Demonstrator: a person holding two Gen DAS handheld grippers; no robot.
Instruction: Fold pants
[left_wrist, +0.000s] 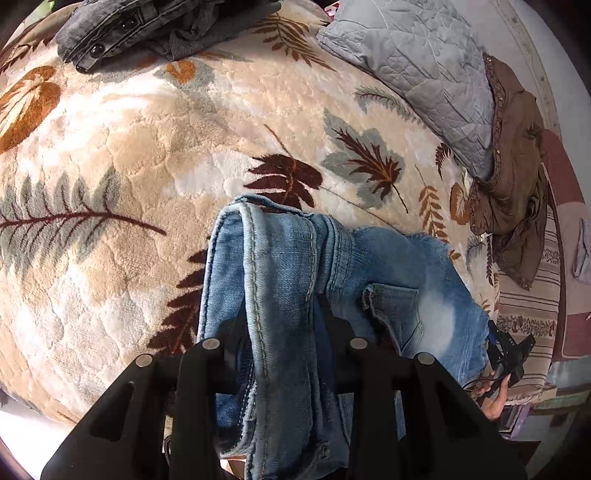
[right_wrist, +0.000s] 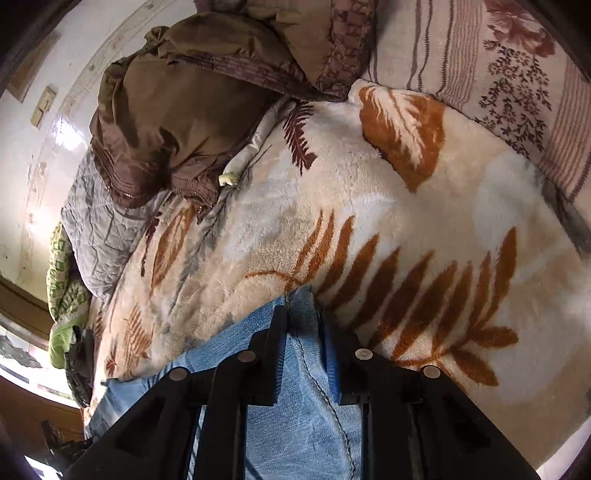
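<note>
Light blue jeans (left_wrist: 391, 273) lie on a leaf-patterned fleece blanket (left_wrist: 155, 155). My left gripper (left_wrist: 282, 314) is shut on a bunched, folded edge of the jeans with thick seams, held over the blanket; a back pocket (left_wrist: 395, 306) shows to its right. My right gripper (right_wrist: 304, 325) is shut on another seamed edge of the jeans (right_wrist: 306, 417), low over the blanket (right_wrist: 369, 206). The right gripper also shows small at the jeans' far right edge in the left wrist view (left_wrist: 506, 354).
Dark grey folded trousers (left_wrist: 159, 29) lie at the blanket's far edge. A grey quilted pillow (left_wrist: 421, 74) and a brown garment (left_wrist: 517, 166) lie at the right. In the right wrist view the brown garment (right_wrist: 177, 110) and a striped floral sheet (right_wrist: 498, 74) lie beyond.
</note>
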